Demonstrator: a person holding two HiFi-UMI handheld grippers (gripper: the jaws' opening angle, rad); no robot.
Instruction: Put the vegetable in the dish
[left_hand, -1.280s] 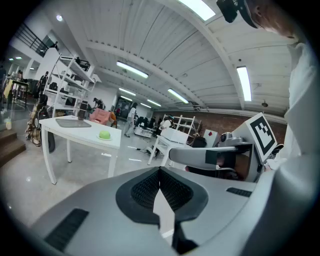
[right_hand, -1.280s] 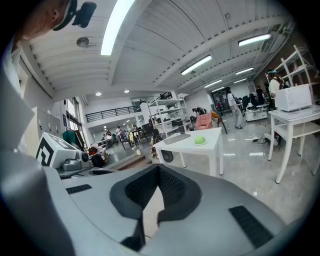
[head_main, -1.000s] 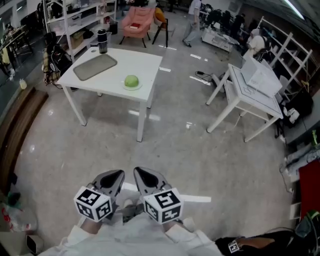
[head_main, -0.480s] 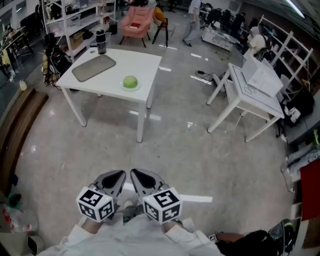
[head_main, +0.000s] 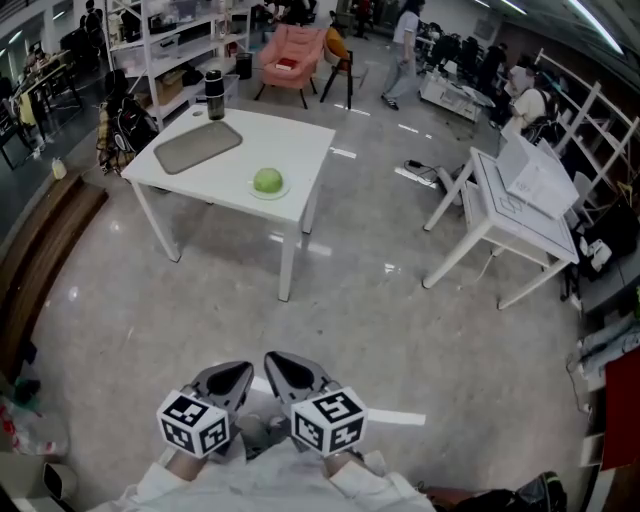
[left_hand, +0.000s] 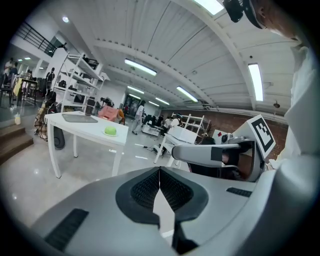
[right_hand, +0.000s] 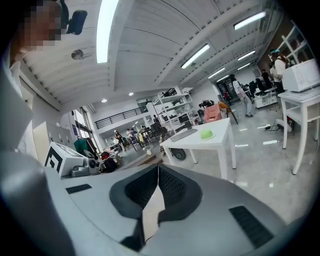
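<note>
Jaws of my left gripper (head_main: 238, 374) and right gripper (head_main: 278, 364) are pressed together, empty. The round green vegetable (head_main: 267, 180) sits on a dish (head_main: 253, 191) on the far desk (head_main: 295, 145); I judge it firm, smooth and prone to roll, so I'd grip across its middle

— Where's the vegetable (head_main: 267, 180)?
— On the white bench (head_main: 290, 140), near its front edge: round, pale green, whole
— And the dish (head_main: 268, 193)?
— Small, shallow, light-coloured, lying flat right beneath it
</note>
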